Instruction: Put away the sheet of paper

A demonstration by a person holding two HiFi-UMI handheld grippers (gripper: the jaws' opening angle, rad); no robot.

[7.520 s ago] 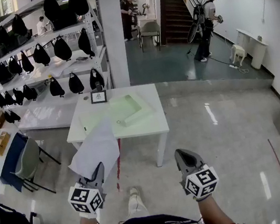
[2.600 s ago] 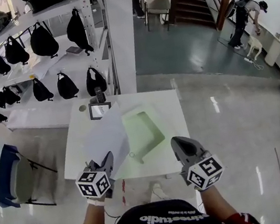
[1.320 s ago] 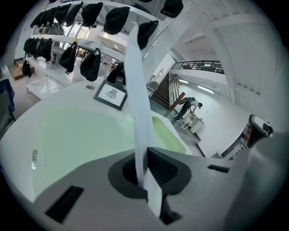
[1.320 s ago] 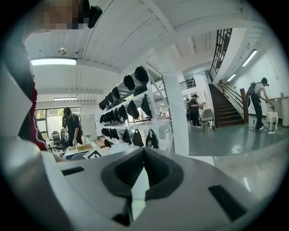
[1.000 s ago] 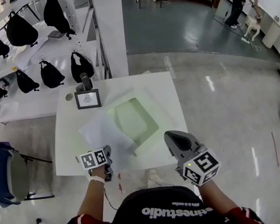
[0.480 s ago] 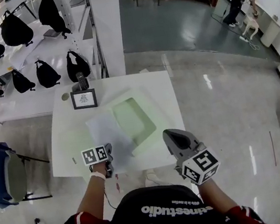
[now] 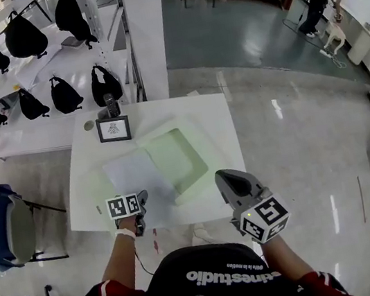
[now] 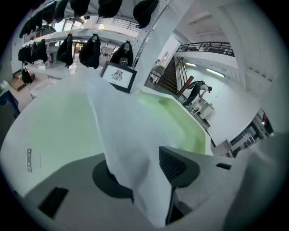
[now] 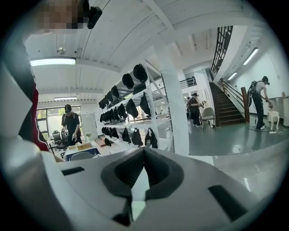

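Note:
The white sheet of paper [image 7: 134, 177] lies on the white table [image 7: 89, 202], its right edge over a pale green tray [image 7: 176, 158]. My left gripper [image 7: 141, 196] is at the sheet's near edge. In the left gripper view its jaws have just been opening and stand apart. The paper [image 8: 122, 131] still hangs between them, beside the ribbed right pad [image 8: 174, 164]. My right gripper [image 7: 222, 177] hovers off the table's near right edge, shut on nothing, and its jaws meet in the right gripper view [image 9: 143, 151].
A small framed picture [image 7: 114, 128] and a dark object behind it stand at the table's far edge. Shelves with several black bags [image 7: 63, 94] and a white pillar [image 7: 146, 31] lie beyond. A grey chair [image 7: 17, 235] stands to the left, and people are far off.
I walked up to the table with the sheet in my left gripper. Over the last second the paper has settled flatter on the table. Both grippers have hardly moved.

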